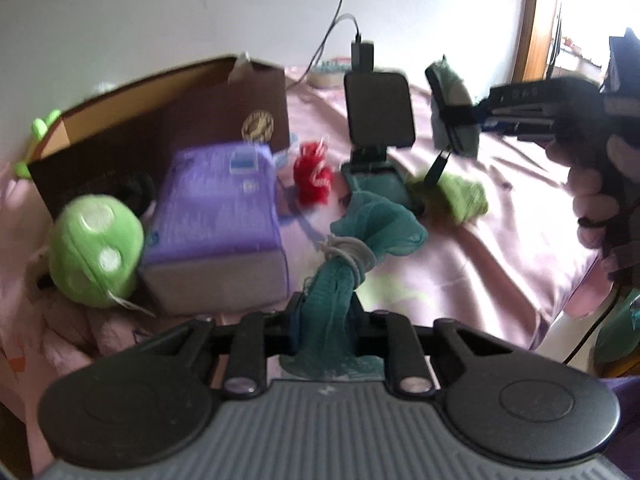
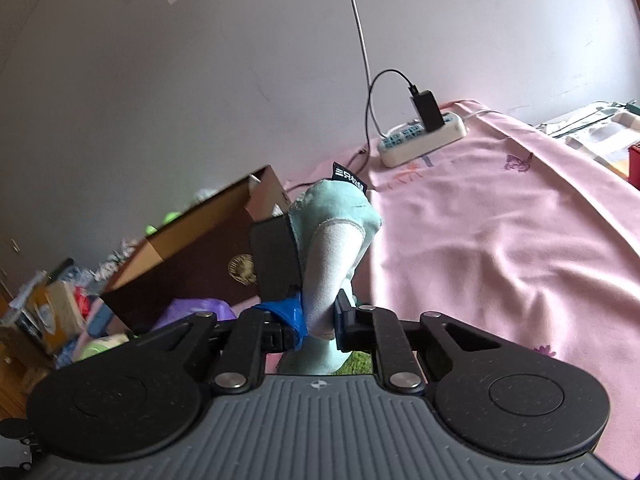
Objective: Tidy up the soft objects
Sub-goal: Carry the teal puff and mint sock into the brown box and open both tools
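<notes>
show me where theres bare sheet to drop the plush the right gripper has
The right gripper holds the plush. Bare pink sheet stretches right of it, from the power strip toward the near edge. The left side is crowded: brown box, purple pack, green toy, red toy, phone stand, green cloth.

No legible text; gold round emblem on brown box (image 2: 200,256) unreadable; plush tag (image 2: 350,178) lettering blurred.

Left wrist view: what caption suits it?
Left gripper clamps a teal mesh pouf over a pink bedspread.
</notes>
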The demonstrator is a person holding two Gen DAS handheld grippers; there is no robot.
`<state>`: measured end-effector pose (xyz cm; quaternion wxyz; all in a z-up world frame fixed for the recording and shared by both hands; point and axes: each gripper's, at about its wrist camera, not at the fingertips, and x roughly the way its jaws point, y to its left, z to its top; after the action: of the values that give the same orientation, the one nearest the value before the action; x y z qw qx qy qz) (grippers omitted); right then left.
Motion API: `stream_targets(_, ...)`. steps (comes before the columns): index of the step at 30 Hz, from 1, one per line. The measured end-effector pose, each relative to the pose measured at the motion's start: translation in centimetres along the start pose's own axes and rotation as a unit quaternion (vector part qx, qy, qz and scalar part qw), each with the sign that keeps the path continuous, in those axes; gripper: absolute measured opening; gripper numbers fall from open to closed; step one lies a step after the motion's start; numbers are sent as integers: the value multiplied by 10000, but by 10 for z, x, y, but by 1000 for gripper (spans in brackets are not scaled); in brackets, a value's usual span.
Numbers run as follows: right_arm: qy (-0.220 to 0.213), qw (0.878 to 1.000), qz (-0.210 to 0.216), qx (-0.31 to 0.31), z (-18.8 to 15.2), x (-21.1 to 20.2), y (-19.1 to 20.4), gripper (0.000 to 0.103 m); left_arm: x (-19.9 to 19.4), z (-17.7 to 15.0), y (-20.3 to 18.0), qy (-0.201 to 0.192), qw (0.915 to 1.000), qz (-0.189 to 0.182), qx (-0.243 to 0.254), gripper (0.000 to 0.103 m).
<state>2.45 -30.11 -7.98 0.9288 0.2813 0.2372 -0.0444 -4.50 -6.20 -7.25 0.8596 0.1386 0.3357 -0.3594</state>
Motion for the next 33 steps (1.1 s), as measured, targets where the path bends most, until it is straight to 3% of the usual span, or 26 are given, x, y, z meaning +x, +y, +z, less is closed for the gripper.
stream_targets(16,-224,9964,713,-405,19,-6,35,0,-36,47,35,-833,9945,111,-626,19)
stream_targets(33,-39,9839,1477,-1007,47,48,95,0,-39,88,96,-1213,9831,658,-1201,19)
